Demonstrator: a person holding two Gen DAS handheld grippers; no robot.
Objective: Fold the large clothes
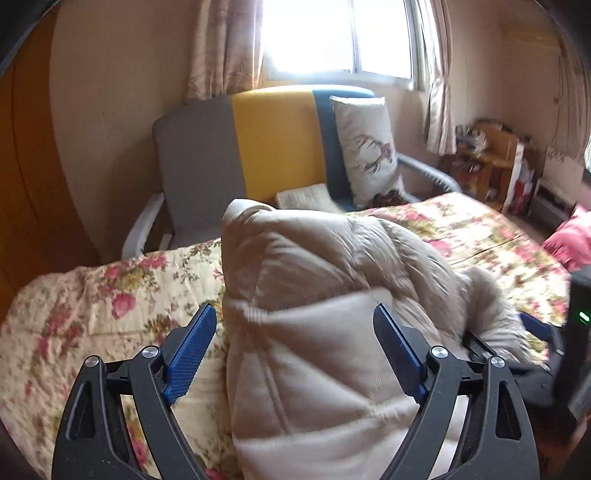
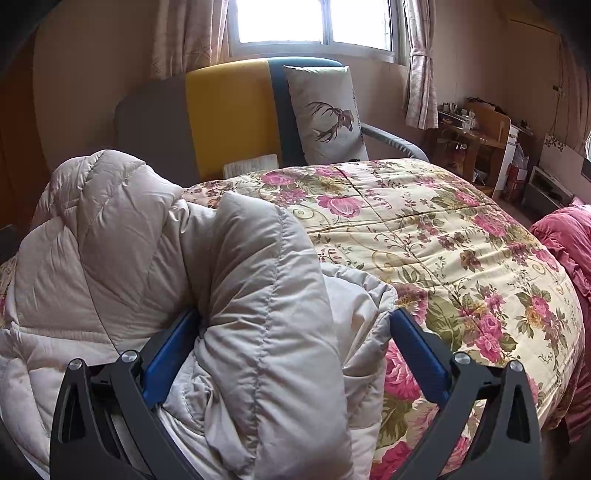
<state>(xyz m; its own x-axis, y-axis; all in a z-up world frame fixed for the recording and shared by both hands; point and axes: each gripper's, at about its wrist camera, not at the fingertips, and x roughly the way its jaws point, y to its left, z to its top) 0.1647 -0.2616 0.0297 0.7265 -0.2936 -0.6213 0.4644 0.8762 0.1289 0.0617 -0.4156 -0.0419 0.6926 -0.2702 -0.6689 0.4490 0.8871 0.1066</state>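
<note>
Puffer coat (image 2: 147,266) lying bunched on floral bed (image 2: 461,236); left gripper (image 1: 295,332) hanging wide, coat between unpressed; right gripper (image 2: 295,332) straddling a fold, grip unclear.

One padded beige coat (image 2: 155,280) lies on one bed with one flowered quilt (image 2: 443,236). Two grippers are in view, the left gripper (image 1: 295,332) and the right gripper (image 2: 295,332), each with two blue fingers (image 1: 192,347), so four fingers in all. Behind the bed stands one armchair (image 1: 199,162) striped in three colours: grey, yellow and dark blue. One cushion with a deer print (image 2: 325,114) leans on it, and one small pale folded cloth (image 2: 251,162) lies on its seat. There is one window (image 2: 314,22) with two curtains, one on each side. One pink pillow (image 2: 565,236) sits at the right edge, and one wooden shelf unit (image 2: 476,136) stands in the far corner; the small things on it are too small to count.
</note>
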